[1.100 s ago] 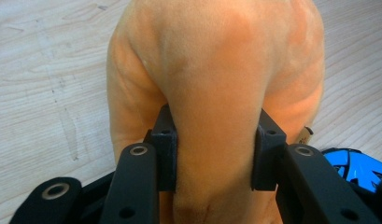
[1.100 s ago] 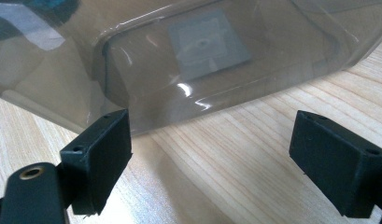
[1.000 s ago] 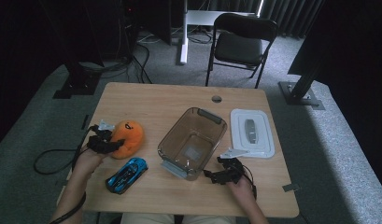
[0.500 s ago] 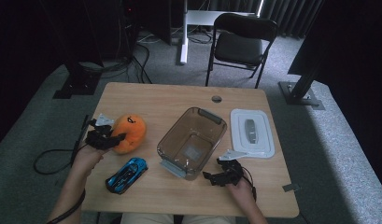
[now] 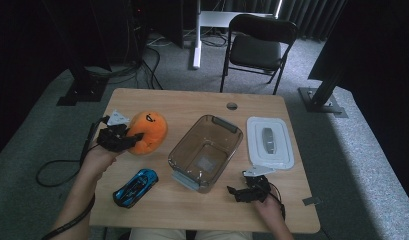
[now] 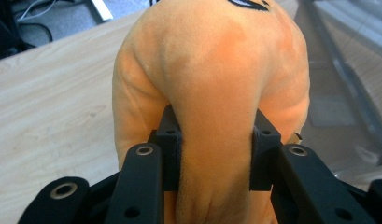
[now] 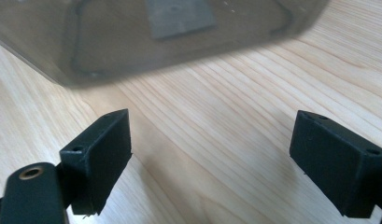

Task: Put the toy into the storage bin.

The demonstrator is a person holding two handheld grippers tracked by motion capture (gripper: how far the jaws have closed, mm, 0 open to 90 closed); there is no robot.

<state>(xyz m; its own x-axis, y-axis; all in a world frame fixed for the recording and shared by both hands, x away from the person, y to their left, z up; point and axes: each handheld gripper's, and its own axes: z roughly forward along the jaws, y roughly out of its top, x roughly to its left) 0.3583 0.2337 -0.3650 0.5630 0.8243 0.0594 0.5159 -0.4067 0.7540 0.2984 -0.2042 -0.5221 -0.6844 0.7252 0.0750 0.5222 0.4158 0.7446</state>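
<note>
Evidently the pale wooden worktop (image 5: pixel 192 105) carries a clear rectangular plastic container (image 5: pixel 206 151) at the centre of the high view, its white lid (image 5: pixel 270 142) lying to the right. The round orange plush toy (image 5: pixel 148 131) is seen at centre left, pinched in a fold of its fabric by the left claw (image 5: pixel 126 140) and, it is judged, raised off the wood. Because only soft pile is clamped, the toy could slip out or sag and catch the container's rim, tipping it. The small blue toy car (image 5: pixel 136 186) at lower left could be knocked. The right claw (image 5: pixel 241 193), lower right, is held wide and empty.
</note>
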